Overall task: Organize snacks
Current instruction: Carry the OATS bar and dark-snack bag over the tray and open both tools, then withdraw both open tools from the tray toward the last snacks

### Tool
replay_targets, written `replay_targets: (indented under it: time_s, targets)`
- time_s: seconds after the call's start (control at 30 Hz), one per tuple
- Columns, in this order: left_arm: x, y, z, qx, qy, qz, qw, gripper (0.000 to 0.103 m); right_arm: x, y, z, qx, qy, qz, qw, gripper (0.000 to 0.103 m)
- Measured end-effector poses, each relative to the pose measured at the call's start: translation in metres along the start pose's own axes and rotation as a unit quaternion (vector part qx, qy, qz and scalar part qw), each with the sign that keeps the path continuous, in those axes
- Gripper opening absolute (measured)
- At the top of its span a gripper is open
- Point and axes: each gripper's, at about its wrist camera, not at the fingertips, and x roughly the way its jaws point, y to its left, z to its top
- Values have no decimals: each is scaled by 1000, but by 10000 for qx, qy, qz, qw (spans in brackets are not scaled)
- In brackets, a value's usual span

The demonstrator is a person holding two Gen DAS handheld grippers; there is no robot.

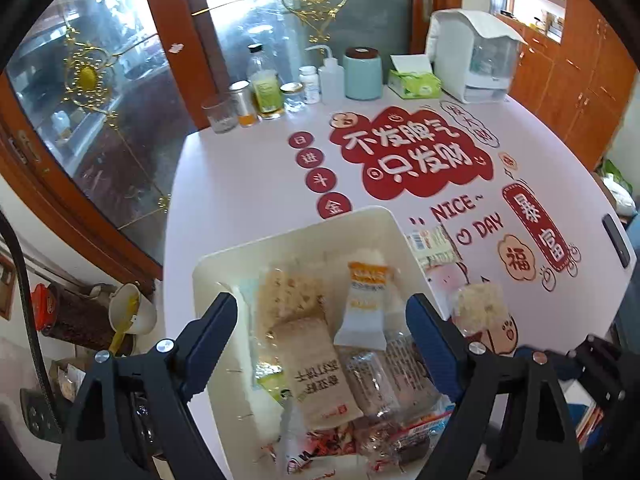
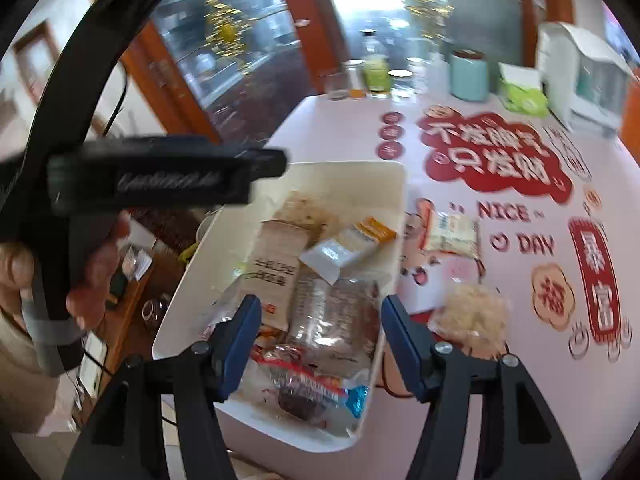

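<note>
A white bin [image 1: 224, 256] [image 2: 352, 172] on the table holds several wrapped snacks, among them a tan packet with black print [image 1: 316, 376] [image 2: 276, 268] and an orange-and-white packet [image 1: 366, 300] [image 2: 352, 244]. My left gripper [image 1: 320, 328] is open and empty, just above the bin. My right gripper [image 2: 320, 336] is open and empty over the bin's near end. Two snacks lie on the table right of the bin: a pale crumbly one [image 1: 480, 308] [image 2: 472, 316] and a green-white packet [image 1: 434, 246] [image 2: 454, 234]. The left tool's body [image 2: 160, 176] and the hand holding it show in the right wrist view.
The table has a pink cloth with red stickers [image 1: 412, 152] [image 2: 492, 160]. Along its far edge stand jars and bottles [image 1: 268, 92], a teal canister [image 1: 362, 74] [image 2: 470, 76], a tissue pack [image 1: 414, 80] and a white appliance [image 1: 474, 56] [image 2: 580, 76]. A phone [image 1: 616, 240] lies at the right edge.
</note>
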Motion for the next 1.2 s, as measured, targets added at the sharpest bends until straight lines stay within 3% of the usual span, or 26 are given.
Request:
replay_targets:
  time_s: [0.37,0.47,0.57,0.67,0.7,0.8,0.97,1.0,1.07,1.2]
  targets:
    - [-14,-38,5,612,-369,-162,9973,86,-44,-43,-7,747,-298,-650,9946,63]
    - [-16,-47,11,833,-428,-217,9954,86,-57,-49,-7,733,-386,-862,9928,63]
    - [-14,-63,20,1402,-433,-312,9887,88,-64,-52,-6,378,-364,-1112,9924,64]
    - [-6,-85,32,2266,-479,-180,9727,90,-62,-57,-6,-182,-202,-1439,9892,65]
    - [1,-94,37,2621,-480,-101,9638,90,-62,-59,-7,-297,-171,-1501,9881,65]
    - [22,-116,49,3258,-293,-161,9448,90,-54,-69,-8,-765,-35,-1538,9851,65]
    - [77,-151,64,4033,447,-545,9124,90,-22,-94,-17,-1644,247,-1255,9781,66]
    - [92,-160,66,4217,622,-585,9027,90,-16,-96,-18,-1749,291,-1200,9768,66]
    - [113,-171,64,4500,791,-546,8878,90,2,-104,-21,-2102,417,-953,9721,66]
    - [158,-194,59,5129,1180,-347,8496,90,32,-110,-24,-2633,628,-685,9602,66]
